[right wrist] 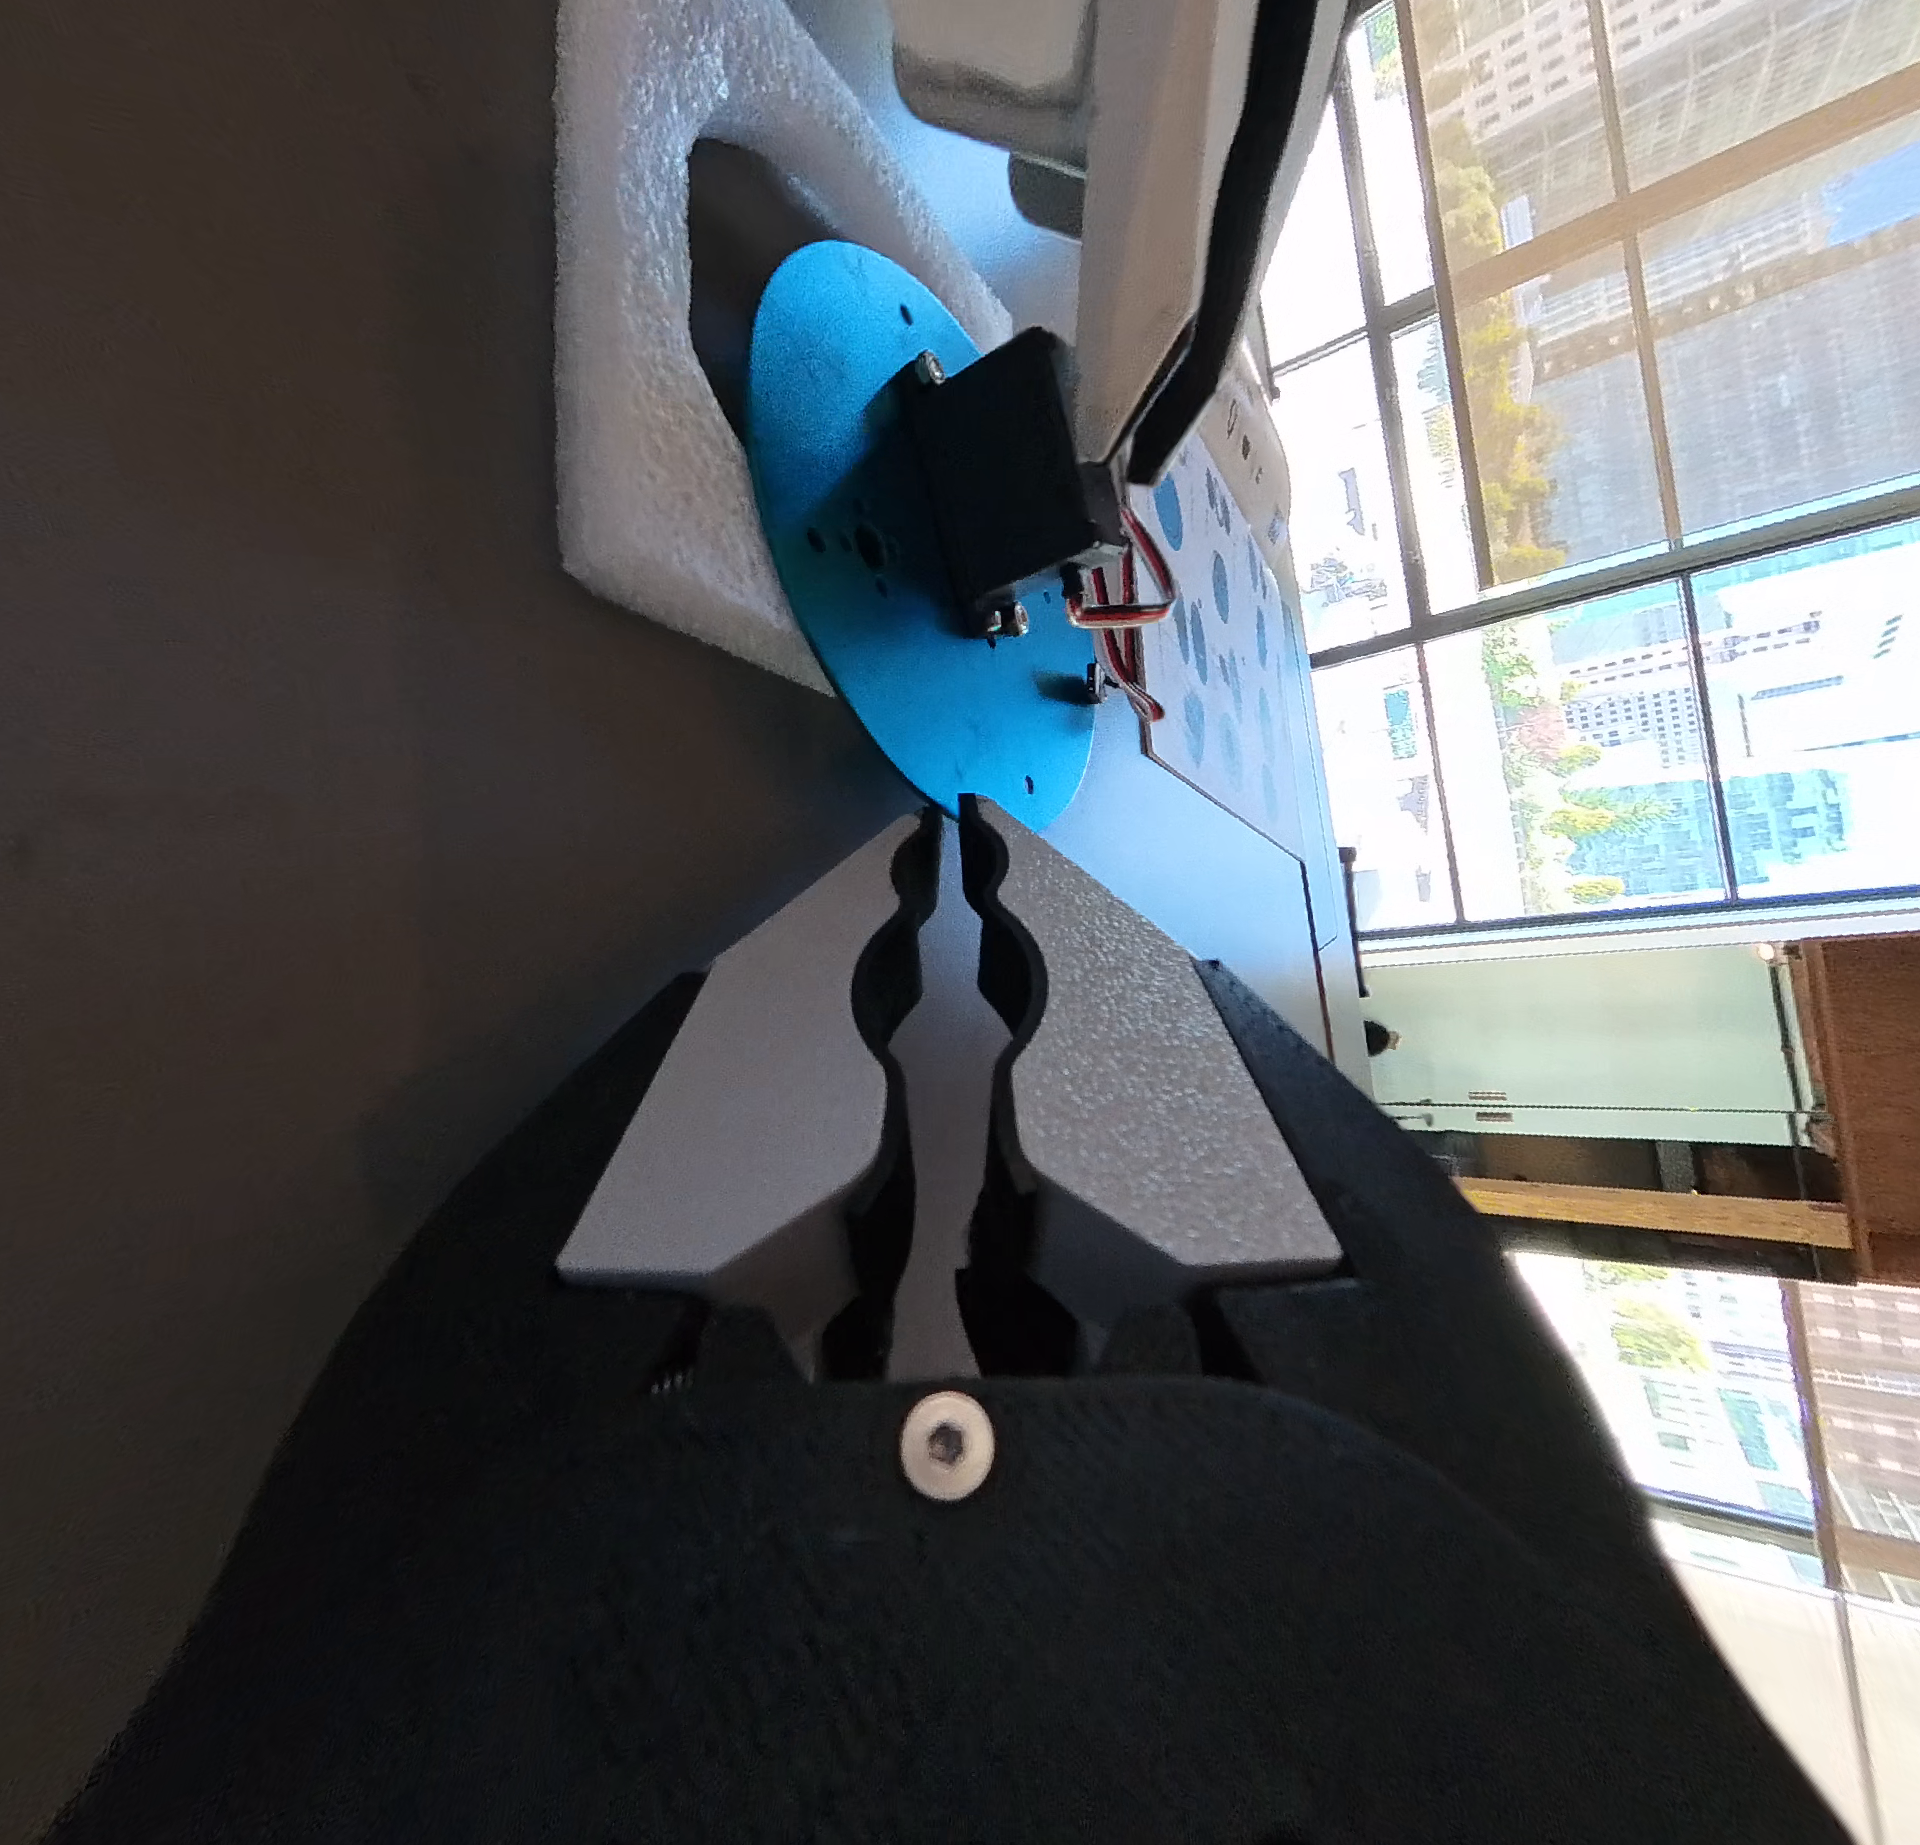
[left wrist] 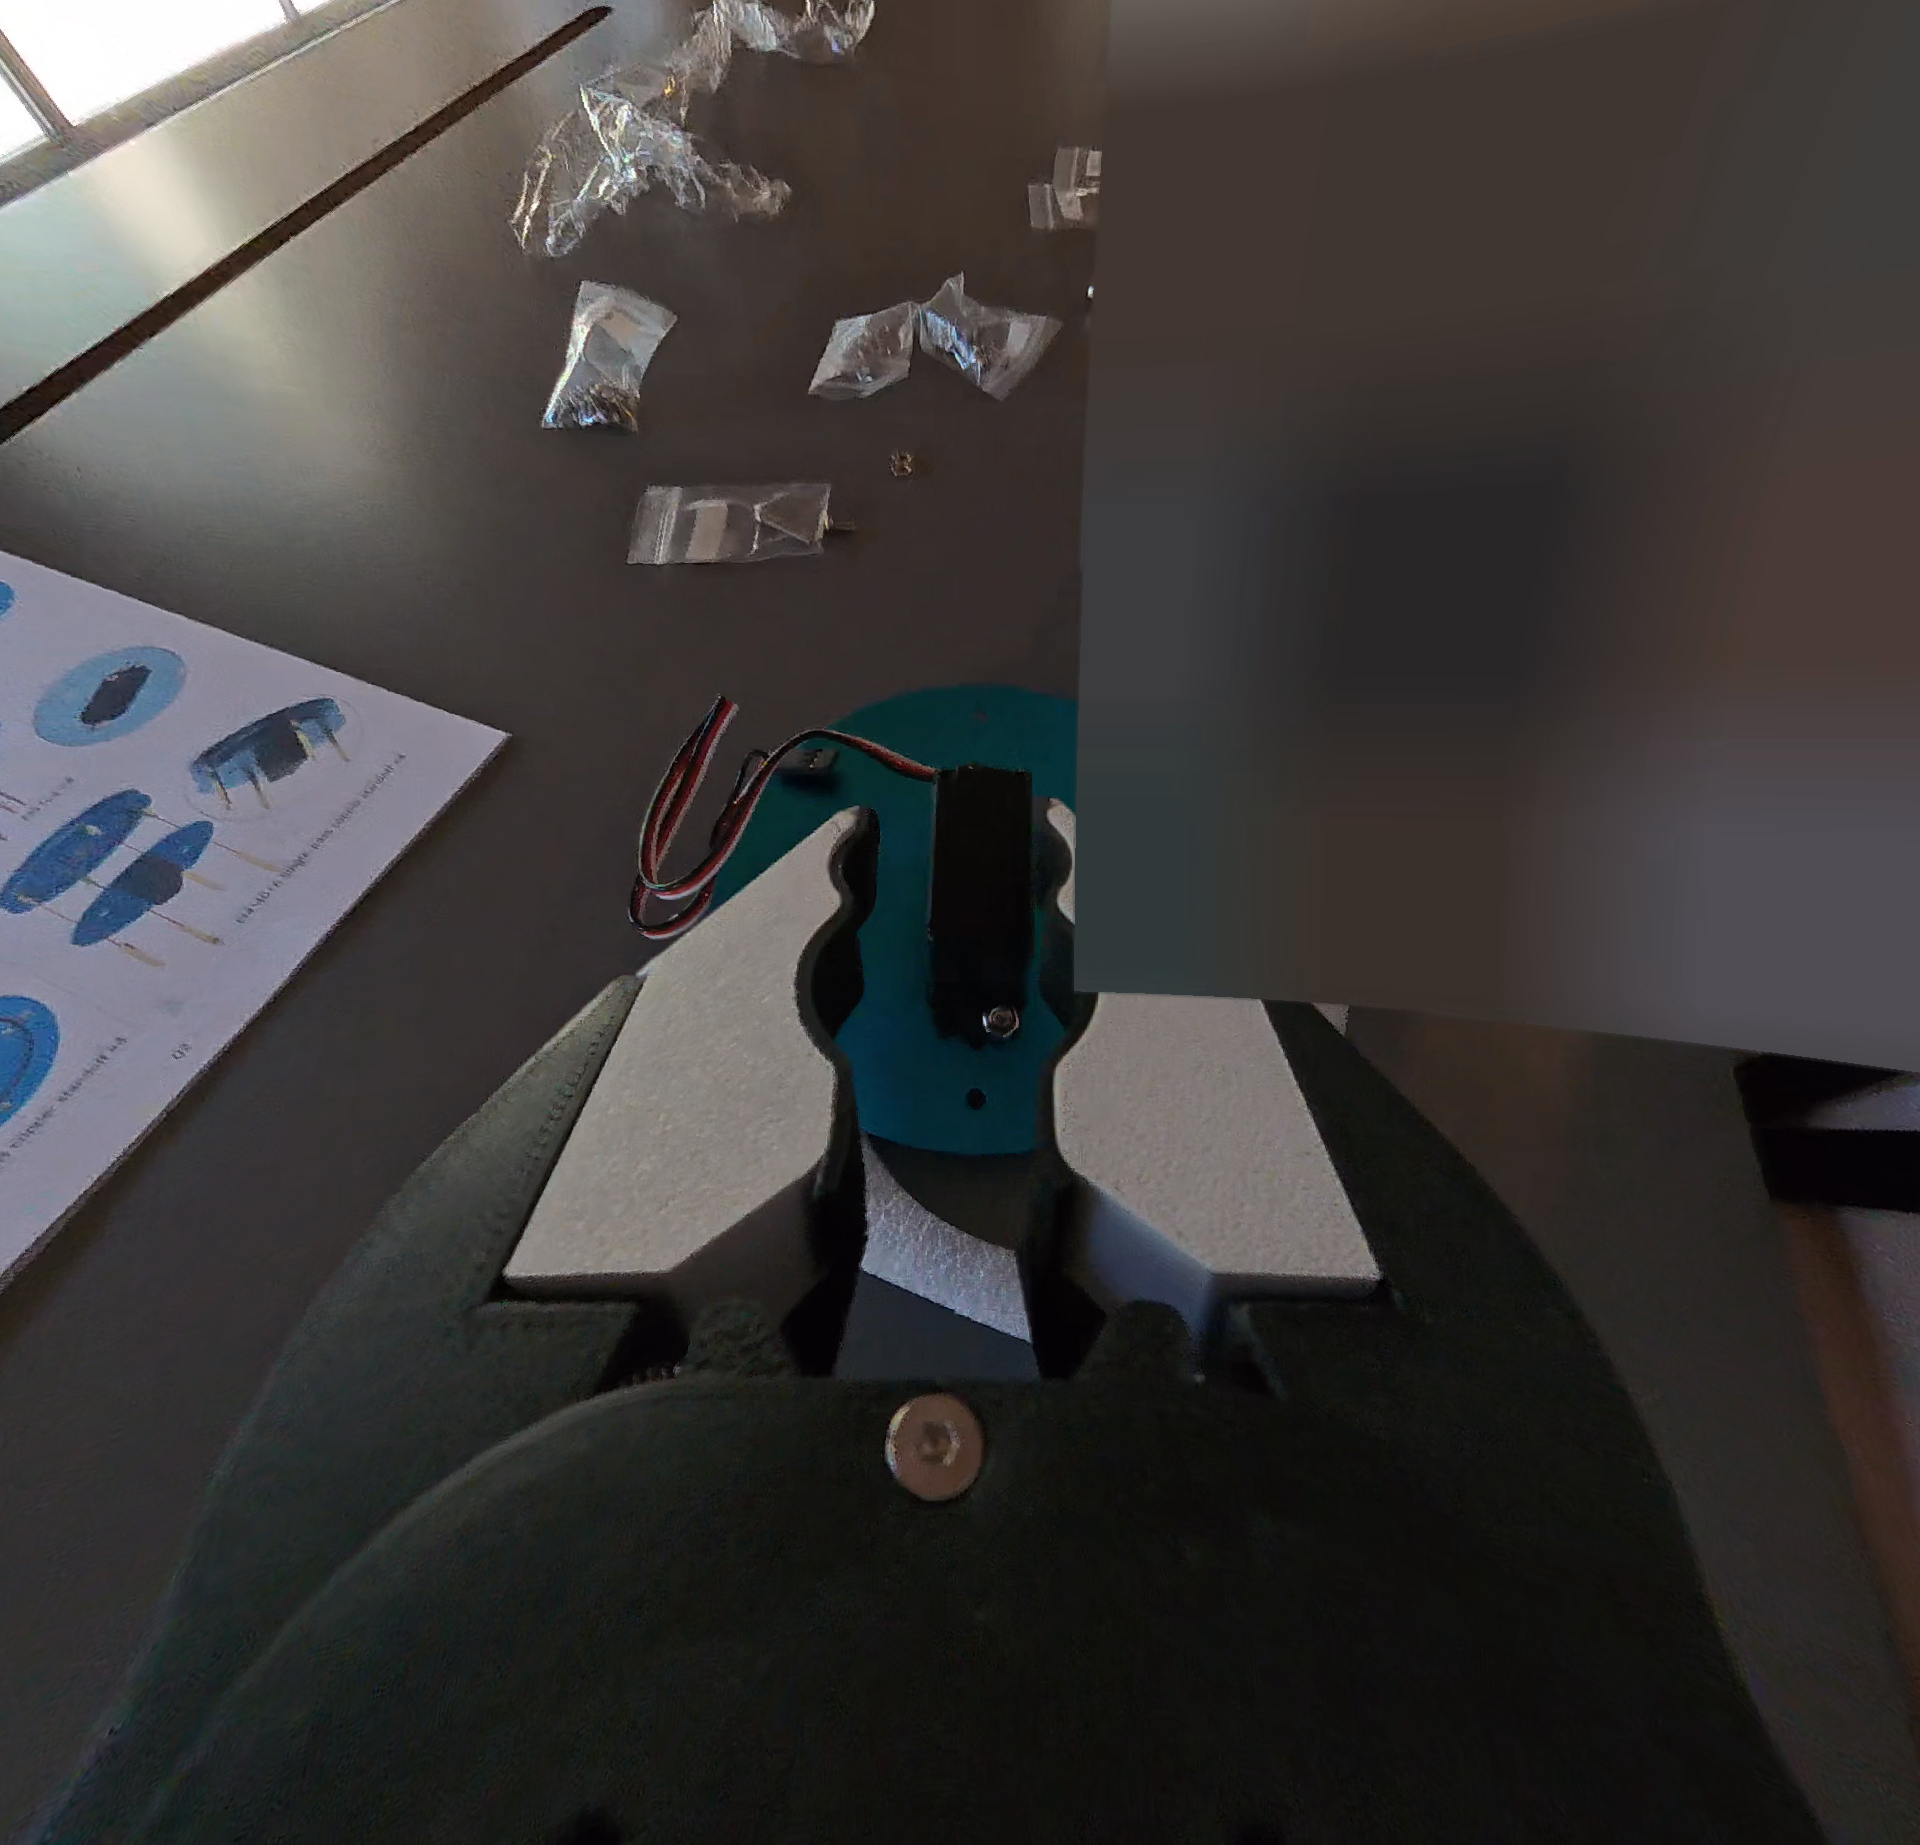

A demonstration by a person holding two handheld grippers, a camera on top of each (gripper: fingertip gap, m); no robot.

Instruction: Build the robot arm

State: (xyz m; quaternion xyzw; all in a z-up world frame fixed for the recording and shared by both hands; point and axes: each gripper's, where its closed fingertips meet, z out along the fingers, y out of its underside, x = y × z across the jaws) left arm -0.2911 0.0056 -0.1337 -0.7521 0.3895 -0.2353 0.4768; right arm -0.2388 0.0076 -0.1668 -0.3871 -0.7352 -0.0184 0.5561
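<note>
A round blue disc [left wrist: 935, 1089] carries a black servo [left wrist: 982, 860] screwed onto it, with red, white and black wires [left wrist: 675, 839] looping off to the left. The disc leans on a white foam block [left wrist: 935, 1245]. My left gripper [left wrist: 956, 819] is open and straddles the servo; the right finger is close to it and the left finger stands apart. In the right wrist view my right gripper [right wrist: 951, 813] is shut on the near edge of the tilted disc [right wrist: 831, 465]. The servo [right wrist: 997, 465], the foam [right wrist: 644, 341] and a left gripper finger [right wrist: 1143, 237] show beyond.
A printed instruction sheet [left wrist: 156, 860] lies at the left on the dark table [left wrist: 364, 393]. Small plastic bags of hardware [left wrist: 608, 356] [left wrist: 727, 522], crumpled clear wrap [left wrist: 644, 143] and a loose nut [left wrist: 904, 462] lie farther back. Large windows [right wrist: 1662, 445] fill the right wrist view's side. My right fingertips sit around 7 cm from my left ones. The white foam block [left wrist: 935, 1245] lies some 8 cm from my left tips, 12 cm from my right tips.
</note>
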